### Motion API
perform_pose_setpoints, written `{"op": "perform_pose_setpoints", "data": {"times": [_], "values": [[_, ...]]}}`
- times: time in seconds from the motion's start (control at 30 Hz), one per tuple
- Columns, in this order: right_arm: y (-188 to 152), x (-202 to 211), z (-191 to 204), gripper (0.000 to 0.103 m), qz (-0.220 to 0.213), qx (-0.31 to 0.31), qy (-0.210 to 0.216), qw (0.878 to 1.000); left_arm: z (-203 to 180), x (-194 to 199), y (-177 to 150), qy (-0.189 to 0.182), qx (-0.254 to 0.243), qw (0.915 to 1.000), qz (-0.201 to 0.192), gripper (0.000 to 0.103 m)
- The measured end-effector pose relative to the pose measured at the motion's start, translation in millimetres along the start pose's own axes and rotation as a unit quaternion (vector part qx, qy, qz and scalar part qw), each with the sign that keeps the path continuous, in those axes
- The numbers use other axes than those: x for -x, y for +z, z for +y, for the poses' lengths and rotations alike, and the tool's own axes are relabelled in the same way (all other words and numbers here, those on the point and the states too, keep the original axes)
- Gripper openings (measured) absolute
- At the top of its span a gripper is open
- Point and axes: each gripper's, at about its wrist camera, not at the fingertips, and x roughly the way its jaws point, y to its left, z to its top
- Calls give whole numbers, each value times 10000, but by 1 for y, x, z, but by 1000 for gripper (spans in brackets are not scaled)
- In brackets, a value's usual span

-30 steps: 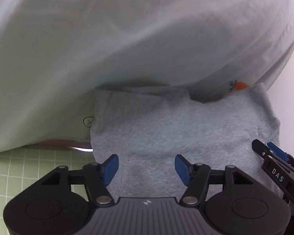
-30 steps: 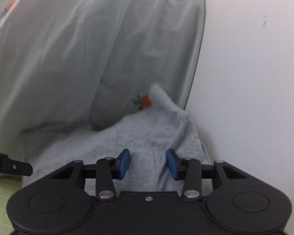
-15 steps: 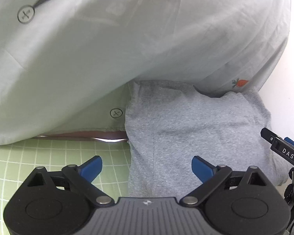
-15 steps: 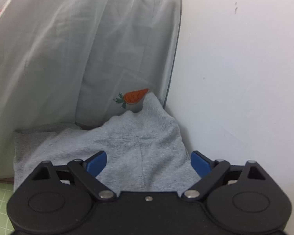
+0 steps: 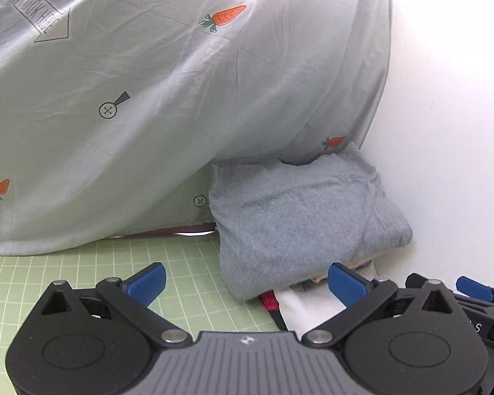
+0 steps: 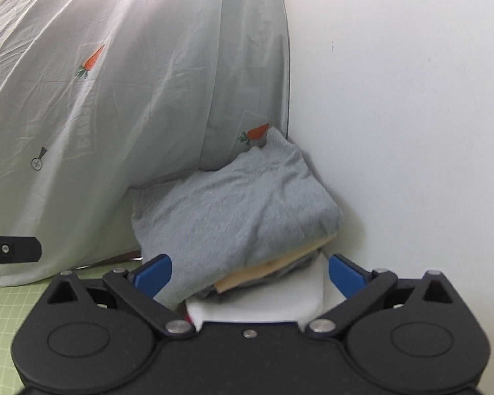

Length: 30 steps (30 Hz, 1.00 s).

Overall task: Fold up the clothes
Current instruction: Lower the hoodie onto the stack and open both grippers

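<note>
A folded grey garment (image 5: 299, 217) (image 6: 240, 210) lies on top of a stack of folded clothes, in the corner between a draped sheet and the wall. Beige (image 6: 273, 270), white (image 6: 263, 302) and red (image 5: 268, 299) layers show under its near edge. My left gripper (image 5: 245, 279) hangs just in front of the stack; its jaws are opening, and its blue pads touch nothing. My right gripper (image 6: 248, 271) is open beside it, pads apart on either side of the stack's near edge and touching none of it. Each gripper shows at the edge of the other's view.
A pale sheet printed with carrots (image 5: 148, 98) (image 6: 115, 98) drapes over something bulky at the back and left. A green grid mat (image 5: 82, 270) covers the surface at the near left. A white wall (image 6: 411, 131) closes the right side.
Both grippers have opened wide, let go of the grey garment and drawn back from it. The garment now rests on the stack, whose lower layers have come into view.
</note>
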Motion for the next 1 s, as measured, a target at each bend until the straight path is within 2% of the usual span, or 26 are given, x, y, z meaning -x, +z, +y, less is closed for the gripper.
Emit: {"op": "perform_pose_setpoints", "data": {"times": [0.2,0.43,0.73,1.0], "values": [[-42,52,3,103,460,-313,-19,9985,-13,43,-43,-47,-343,9992,199,103],[-76,86,1,103,776,-323,-127,9964,-17,68,-70,-1,-537,9976,427,103],[-85,100,-3,103,781,-353,-237,9960,-13,79,-82,28,-627,9964,562,103],[-86,107,-5,103,759,-384,-303,9959,-14,85,-83,-61,-742,9959,508,103]]}}
